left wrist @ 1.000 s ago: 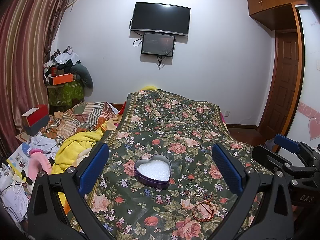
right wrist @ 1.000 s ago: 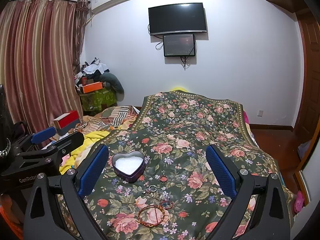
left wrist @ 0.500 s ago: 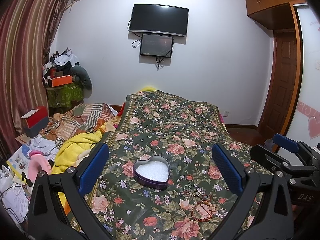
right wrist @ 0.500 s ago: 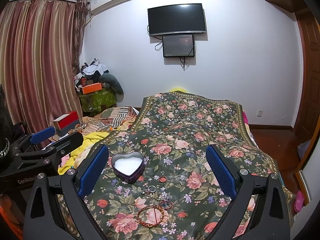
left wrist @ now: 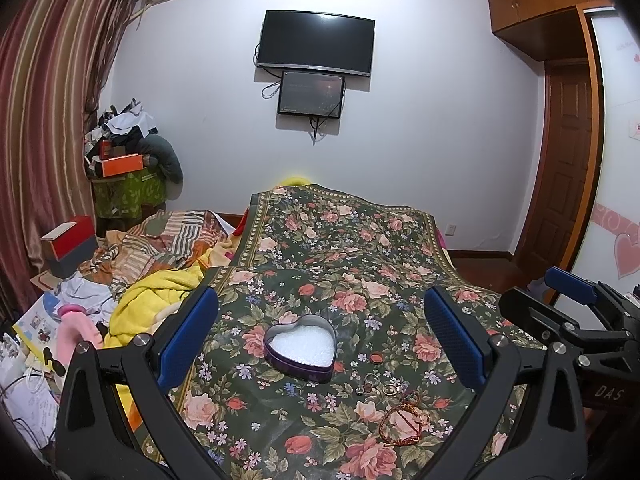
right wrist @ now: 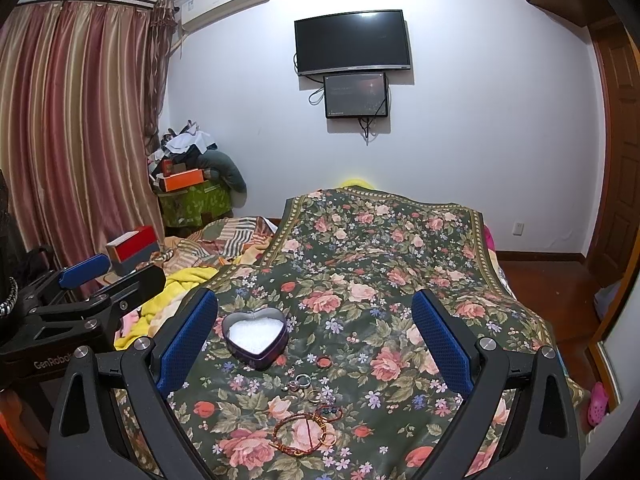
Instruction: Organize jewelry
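A purple heart-shaped tin with white filling sits open on the floral bedspread. To its right lie a small red ring, silver rings, a gold ring and an orange-red bracelet. My left gripper is open above the tin, holding nothing. My right gripper is open above the rings, also holding nothing. Each gripper shows at the edge of the other's view.
A heap of yellow and striped blankets and clutter fills the floor left of the bed. A red box stands by the curtains. A TV hangs on the far wall; a wooden door is at right.
Both views have shifted only slightly; the tin and jewelry lie where they were and both grippers remain open.
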Tool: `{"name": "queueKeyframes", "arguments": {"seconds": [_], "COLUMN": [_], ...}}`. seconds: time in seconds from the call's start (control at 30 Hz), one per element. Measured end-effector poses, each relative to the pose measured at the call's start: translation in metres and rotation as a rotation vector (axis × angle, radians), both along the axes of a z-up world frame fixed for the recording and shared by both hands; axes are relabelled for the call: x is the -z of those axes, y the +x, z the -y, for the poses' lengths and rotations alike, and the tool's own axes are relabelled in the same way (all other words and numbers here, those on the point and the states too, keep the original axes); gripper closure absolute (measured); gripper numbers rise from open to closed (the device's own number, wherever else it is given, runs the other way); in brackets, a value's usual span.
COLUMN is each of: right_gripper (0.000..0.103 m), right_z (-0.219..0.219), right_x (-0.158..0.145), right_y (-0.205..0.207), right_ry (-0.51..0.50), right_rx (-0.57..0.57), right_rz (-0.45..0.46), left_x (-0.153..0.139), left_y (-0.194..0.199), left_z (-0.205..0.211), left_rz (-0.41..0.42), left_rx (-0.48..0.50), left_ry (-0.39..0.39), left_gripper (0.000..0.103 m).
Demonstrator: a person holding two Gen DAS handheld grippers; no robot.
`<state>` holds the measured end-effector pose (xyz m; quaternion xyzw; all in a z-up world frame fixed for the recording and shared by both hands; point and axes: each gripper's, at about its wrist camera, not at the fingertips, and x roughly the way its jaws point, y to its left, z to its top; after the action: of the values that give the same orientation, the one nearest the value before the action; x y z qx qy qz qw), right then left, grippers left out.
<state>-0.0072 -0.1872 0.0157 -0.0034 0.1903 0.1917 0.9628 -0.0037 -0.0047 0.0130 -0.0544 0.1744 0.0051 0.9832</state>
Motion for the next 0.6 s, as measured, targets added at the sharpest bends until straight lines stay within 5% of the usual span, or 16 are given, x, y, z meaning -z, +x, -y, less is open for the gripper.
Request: {"name": "queueKeyframes", "arguments": {"seconds": [0.6], "right_gripper": [0.006], "right_z": [0.0008], "right_x": [-0.0028], "right_y": [0.0000], "right_ry": [0.006], "right_rx": [0.006], "right_rz": [-0.007], "left_x": [-0.0027], "left_y": [-0.0072], "left_z": [0.0006], "left_rz": [0.015], "left_rx": [-0.004], "left_ry": [0.005], "left_gripper": [0.000]}}
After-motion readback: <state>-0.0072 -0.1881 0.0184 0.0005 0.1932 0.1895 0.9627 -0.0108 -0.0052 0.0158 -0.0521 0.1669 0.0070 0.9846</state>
